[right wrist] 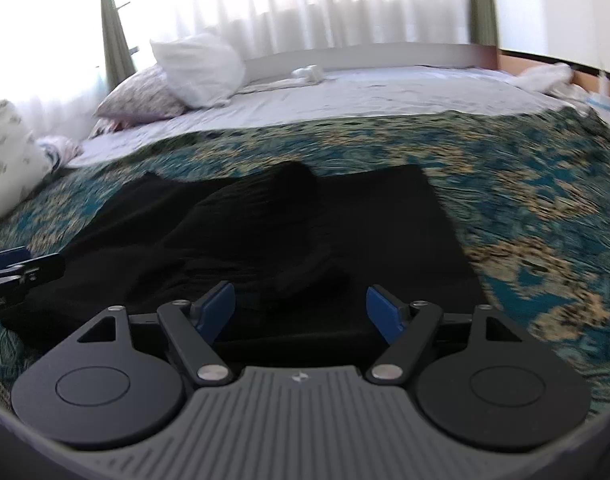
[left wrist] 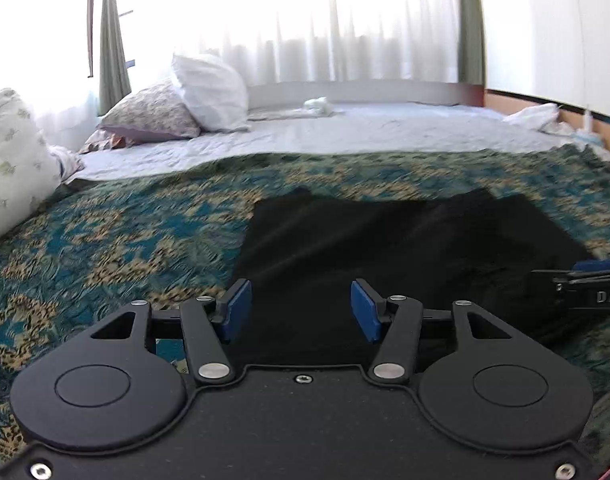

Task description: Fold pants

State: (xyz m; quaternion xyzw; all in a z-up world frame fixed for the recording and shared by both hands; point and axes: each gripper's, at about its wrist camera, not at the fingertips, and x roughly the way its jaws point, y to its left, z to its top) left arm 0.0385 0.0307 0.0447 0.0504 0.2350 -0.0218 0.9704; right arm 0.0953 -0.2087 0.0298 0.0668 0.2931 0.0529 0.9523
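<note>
Nearest the left wrist camera, the left hand-held gripper [left wrist: 301, 310] has its blue pads standing apart with nothing between them; only the near edge of the black pants [left wrist: 385, 264] lies below the gap. The right hand-held gripper [right wrist: 301, 312] is spread wider, also empty, poised over a bunched ridge of the same cloth. Each tool shows in the other's view: the right one at 3 o'clock in the left view, the left one at 9 o'clock in the right view, so they flank the near edge.

The pants lie dark and partly folded on the patterned blue-green bedspread [left wrist: 117, 236], with ragged corners at the far edge, around 12 o'clock. Blur and the dark cloth hide how many layers there are.

The step in hand looks like taking a fresh hold on the near edge for another fold. To do it well, each gripper should go down onto the hem at matching points, pinch every layer but not the bedspread beneath, then both lift together and carry the edge straight toward 12 o'clock, so that the corners meet and the ridge under the right gripper flattens.

Beyond the bedspread, a pale sheet [left wrist: 365, 128] runs to a white pillow [left wrist: 211, 92] at 11 o'clock and bright curtains [left wrist: 345, 24].
</note>
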